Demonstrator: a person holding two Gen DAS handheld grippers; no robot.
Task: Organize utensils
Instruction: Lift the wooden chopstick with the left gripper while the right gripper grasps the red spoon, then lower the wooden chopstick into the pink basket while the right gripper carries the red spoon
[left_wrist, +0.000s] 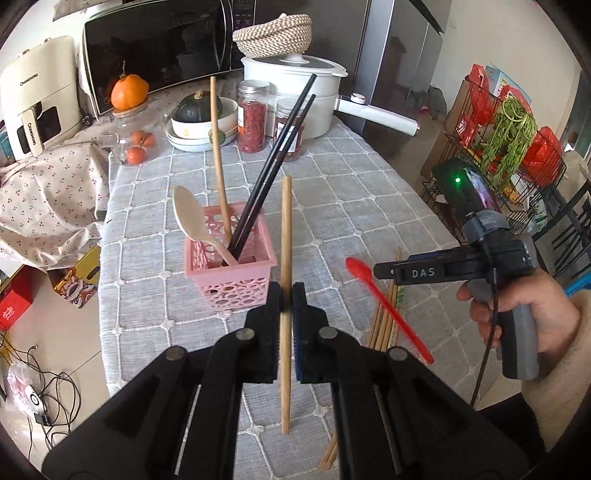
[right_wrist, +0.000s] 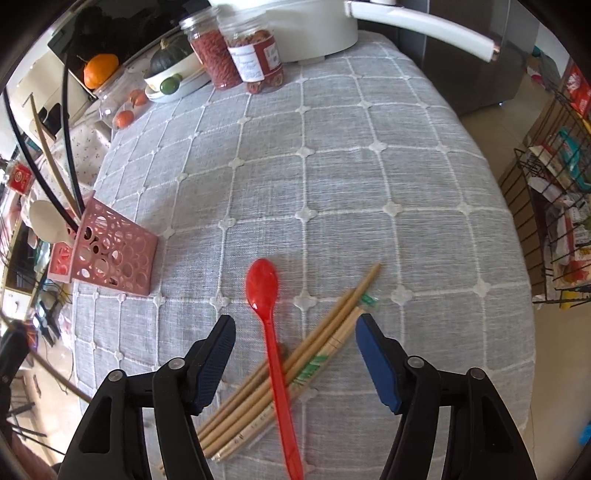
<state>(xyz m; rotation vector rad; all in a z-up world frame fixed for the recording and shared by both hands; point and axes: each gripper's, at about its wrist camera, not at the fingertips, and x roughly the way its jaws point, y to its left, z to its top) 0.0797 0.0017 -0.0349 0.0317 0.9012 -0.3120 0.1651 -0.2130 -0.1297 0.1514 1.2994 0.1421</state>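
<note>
Four utensils already in basket (left_wrist: 231, 273); our left claw (left_wrist: 287, 295) grips chopstick (left_wrist: 285, 236); right claw (right_wrist: 295, 332) open above red spoon (right_wrist: 271, 332), loose chopsticks (right_wrist: 325, 332).

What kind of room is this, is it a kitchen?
Most likely a home kitchen or dining corner. A microwave and a white cooking pot stand at the back of the table, and a rack of vegetables stands beside it.

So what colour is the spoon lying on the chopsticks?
Red. The spoon shows best in the right wrist view.
</note>
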